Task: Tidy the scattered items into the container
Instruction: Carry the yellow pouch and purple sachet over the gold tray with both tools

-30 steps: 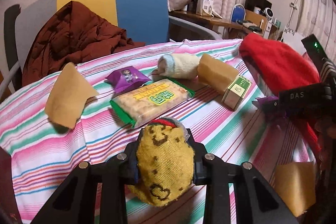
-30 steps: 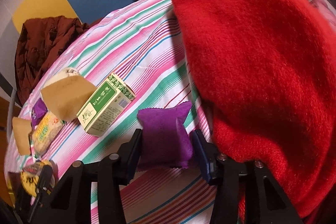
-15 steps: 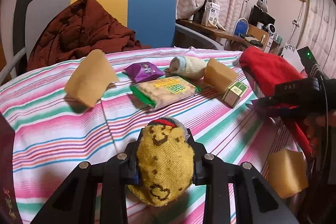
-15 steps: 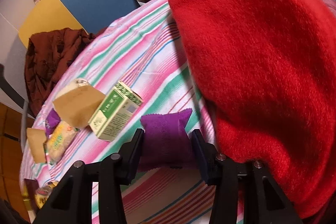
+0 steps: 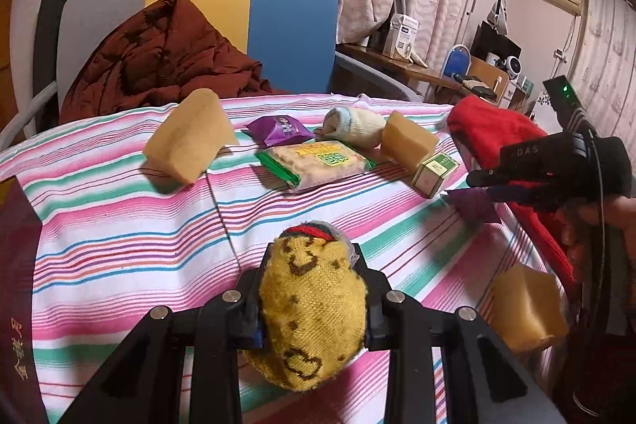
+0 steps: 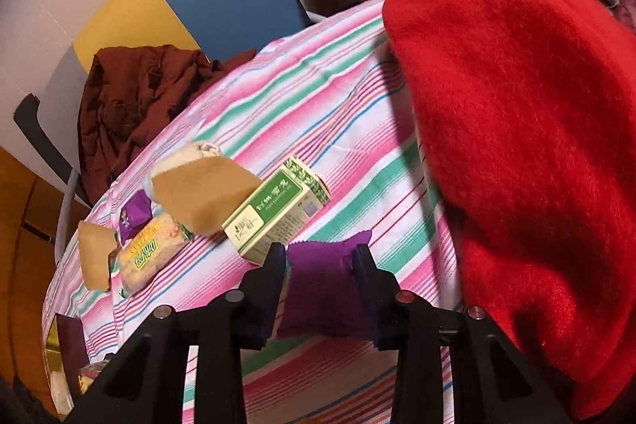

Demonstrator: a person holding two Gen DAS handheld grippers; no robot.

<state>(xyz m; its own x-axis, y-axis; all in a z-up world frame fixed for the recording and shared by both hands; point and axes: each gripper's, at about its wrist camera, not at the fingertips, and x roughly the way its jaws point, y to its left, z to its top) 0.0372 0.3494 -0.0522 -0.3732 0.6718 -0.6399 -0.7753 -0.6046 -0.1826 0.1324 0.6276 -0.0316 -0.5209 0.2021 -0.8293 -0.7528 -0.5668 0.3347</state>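
Striped tablecloth (image 5: 119, 225) with scattered items, left to right as the left wrist view shows them. At far left, a dark maroon edge (image 5: 18, 285) bearing gold characters; what it belongs to cannot be told. Next, a tan sponge block (image 5: 187, 142) stands tilted near the far side of the cloth, in front of a brown jacket (image 5: 159, 62) draped on the blue-and-yellow chair (image 5: 286, 22). Toward the centre lie a small purple snack packet (image 5: 280, 130), a green-edged cracker pack (image 5: 318, 163) just in front of it, and a rolled pale sock (image 5: 353, 126) beside a second tan block (image 5: 407, 142). In the near centre, the left gripper (image 5: 312, 308) is clamped on a rolled yellow patterned sock (image 5: 312, 308), which is held clear above the cloth. Right of centre, a small green box (image 5: 435, 171) rests against the second block. Further right, the right gripper (image 6: 320, 261) is closing its jaws on a purple pouch (image 6: 322, 289), its pads against both sides of the pouch, which lies on the cloth just beside the green box and the large red knitted cloth (image 6: 516, 146). At near right sits a third tan block (image 5: 524, 304), beneath the person's hand (image 5: 596, 225) holding the right gripper.
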